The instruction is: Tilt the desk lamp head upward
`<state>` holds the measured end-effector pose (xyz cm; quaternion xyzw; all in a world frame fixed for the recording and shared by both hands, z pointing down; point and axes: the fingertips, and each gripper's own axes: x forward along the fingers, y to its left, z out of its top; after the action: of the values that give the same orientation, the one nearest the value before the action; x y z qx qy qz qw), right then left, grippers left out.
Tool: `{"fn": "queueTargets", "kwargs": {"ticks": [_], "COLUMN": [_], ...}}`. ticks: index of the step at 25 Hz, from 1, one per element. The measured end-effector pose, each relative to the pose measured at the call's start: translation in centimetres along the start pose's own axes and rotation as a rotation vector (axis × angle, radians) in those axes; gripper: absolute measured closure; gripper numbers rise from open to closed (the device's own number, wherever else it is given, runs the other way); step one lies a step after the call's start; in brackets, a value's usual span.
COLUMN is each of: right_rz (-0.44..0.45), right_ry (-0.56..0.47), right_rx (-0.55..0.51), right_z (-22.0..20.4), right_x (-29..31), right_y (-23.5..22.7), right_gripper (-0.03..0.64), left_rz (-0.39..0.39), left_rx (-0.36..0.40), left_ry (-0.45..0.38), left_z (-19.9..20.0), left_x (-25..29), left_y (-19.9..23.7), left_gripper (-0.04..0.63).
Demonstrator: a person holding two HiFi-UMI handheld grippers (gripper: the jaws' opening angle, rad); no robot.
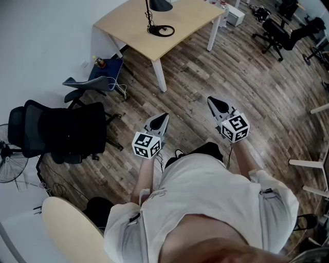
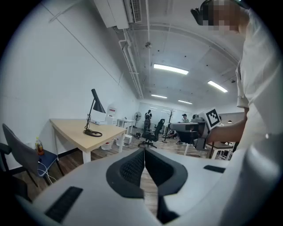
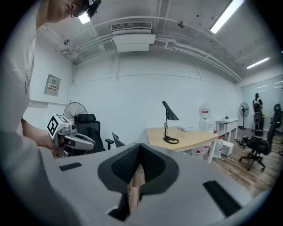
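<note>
Far beyond left gripper (image 1: 163,118) and right gripper (image 1: 212,101) stands the desk lamp (image 1: 159,5).

Head view: the top edge cuts off the desk lamp (image 1: 160,5) partway up its shade, and the left edge crops the fan (image 1: 13,169). Left gripper view: distant people (image 2: 149,117) are too small to make out.
</note>
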<state>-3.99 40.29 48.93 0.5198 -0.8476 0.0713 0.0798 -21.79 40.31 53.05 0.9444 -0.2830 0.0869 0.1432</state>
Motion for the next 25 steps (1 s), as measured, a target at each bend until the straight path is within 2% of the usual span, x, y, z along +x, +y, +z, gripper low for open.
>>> {"fn": "queueTargets", "kwargs": {"ticks": [6,12,16,20,25], "right_rz": [-0.015,-0.045,-0.059,-0.039,-0.014], "right_ry": [0.011,0.027,0.051,0.057,0.055], "right_rx": [-0.029,-0.009,-0.019,0.006,0.033], "right_z": [0.4,0.1,-0.2,-0.8,-0.8], "right_x": [0.6,0.9,2.4,4.6,9.1], "right_y": [-0.2,-1.2,-2.2,-3.8,-6.9], "right_gripper": [0.621,0.621,0.621,0.621,0.621], "left_rz": [-0.074,-0.108,-0.095,-0.050,-0.016], "left_rx": [-0.013,-0.028,-0.057,-0.083,-0.096], "left_ry": [0.018,0.020,0.039,0.048,0.057], "left_z": [-0.4,-0.4,-1.4,-1.8,-0.5], "left_x": [1.6,3.3,4.0,4.8,6.5], "left_y": [-0.1,0.0,1.3,3.2,6.4], "left_gripper": [0.580,0.580,0.580,0.580,0.580]}}
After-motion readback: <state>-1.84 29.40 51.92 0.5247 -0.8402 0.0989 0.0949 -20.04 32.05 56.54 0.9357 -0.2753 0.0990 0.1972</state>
